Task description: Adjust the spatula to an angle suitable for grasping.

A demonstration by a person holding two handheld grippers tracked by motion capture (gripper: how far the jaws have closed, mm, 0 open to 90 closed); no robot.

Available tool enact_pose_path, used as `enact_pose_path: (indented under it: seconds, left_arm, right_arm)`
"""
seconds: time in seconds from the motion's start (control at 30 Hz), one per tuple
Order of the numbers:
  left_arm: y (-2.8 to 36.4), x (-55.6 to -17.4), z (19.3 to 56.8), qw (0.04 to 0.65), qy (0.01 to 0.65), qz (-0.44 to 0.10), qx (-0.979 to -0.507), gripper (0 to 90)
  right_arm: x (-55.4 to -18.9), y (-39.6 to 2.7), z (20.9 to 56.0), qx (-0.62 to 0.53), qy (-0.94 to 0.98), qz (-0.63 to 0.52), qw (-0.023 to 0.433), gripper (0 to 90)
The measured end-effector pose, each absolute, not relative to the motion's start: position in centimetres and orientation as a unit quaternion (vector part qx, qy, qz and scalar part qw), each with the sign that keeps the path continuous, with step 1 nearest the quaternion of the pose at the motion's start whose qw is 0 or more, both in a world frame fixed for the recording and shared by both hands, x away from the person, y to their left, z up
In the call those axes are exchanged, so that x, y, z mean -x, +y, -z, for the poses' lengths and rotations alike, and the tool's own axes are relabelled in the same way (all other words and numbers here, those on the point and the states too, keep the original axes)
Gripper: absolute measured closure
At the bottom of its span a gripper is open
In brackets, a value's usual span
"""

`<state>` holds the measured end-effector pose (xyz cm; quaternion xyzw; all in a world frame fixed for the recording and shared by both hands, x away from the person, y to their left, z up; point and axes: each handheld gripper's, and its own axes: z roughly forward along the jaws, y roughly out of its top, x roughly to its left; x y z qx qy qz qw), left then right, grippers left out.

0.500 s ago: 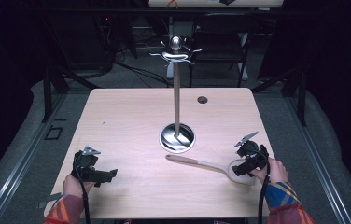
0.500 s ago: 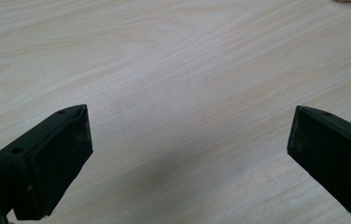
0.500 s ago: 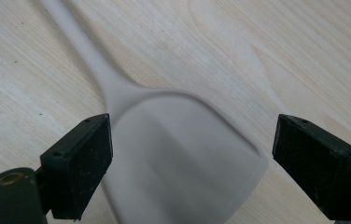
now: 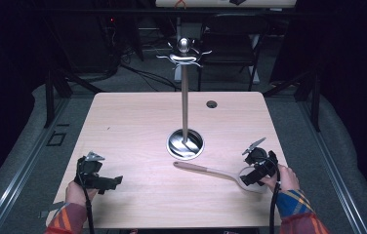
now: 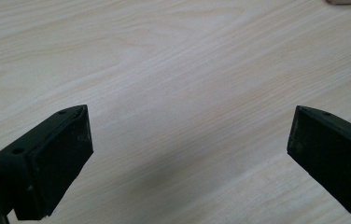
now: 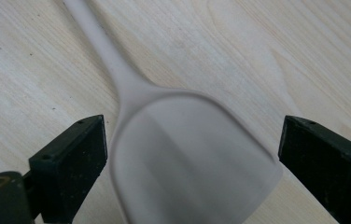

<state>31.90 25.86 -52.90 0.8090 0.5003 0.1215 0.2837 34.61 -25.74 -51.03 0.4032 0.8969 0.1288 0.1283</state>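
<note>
Spatula [image 6: 183, 154] lies flat on the surface [image 4: 137, 122] at the frame's lower right, its blade between the wide-open jaws of the right hand-held gripper [image 6: 190, 140], pads just beside it, nothing gripped.

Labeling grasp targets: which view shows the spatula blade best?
Right gripper view: the spatula blade sits large between the open right tool. High view shows the whole spatula, small. Left gripper view catches a sliver at the top edge.

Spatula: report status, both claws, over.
Right claw open, jaws either side of the spatula blade, no squeeze yet. Left claw open over bare table. Spatula flat on table; utensil stand just behind its handle.
</note>
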Motion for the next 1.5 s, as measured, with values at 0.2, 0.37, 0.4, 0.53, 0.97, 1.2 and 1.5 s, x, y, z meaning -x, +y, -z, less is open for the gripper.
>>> enact_pose_path:
  seconds: [0.2, 0.37, 0.4, 0.53, 0.97, 1.2, 1.5]
  left_arm:
    - [25.9, -31.9, 52.8, 0.284, 0.497, -0.128, -0.81, 0.0]
    - [26.0, -32.0, 52.9, 0.288, 0.494, -0.124, -0.811, 0.0]
    - [26.0, -32.0, 52.9, 0.288, 0.494, -0.124, -0.811, 0.0]
    - [25.9, -32.1, 52.9, 0.285, 0.495, -0.128, -0.811, 0.0]
    - [25.9, -32.2, 52.9, 0.274, 0.495, -0.149, -0.811, 0.0]
    - [25.8, -32.3, 52.9, 0.271, 0.492, -0.143, -0.815, 0.0]
    - [25.7, -32.3, 53.0, 0.267, 0.493, -0.149, -0.815, 0.2]
  right_arm:
    - [-34.8, -25.0, 51.3, -0.391, 0.905, -0.125, 0.109, 5.4]
    - [-34.7, -24.2, 51.3, -0.371, 0.915, -0.12, 0.103, 2.4]
    - [-34.7, -24.2, 51.3, -0.371, 0.915, -0.12, 0.103, 2.4]
    - [-35.0, -23.4, 51.6, -0.347, 0.924, -0.128, 0.097, 0.0]
    - [-35.9, -21.1, 52.8, -0.315, 0.939, -0.114, 0.083, 15.7]
    - [-36.3, -20.6, 53.2, -0.31, 0.942, -0.102, 0.083, 28.9]
    - [-36.6, -19.9, 53.5, -0.298, 0.945, -0.114, 0.068, 44.6]
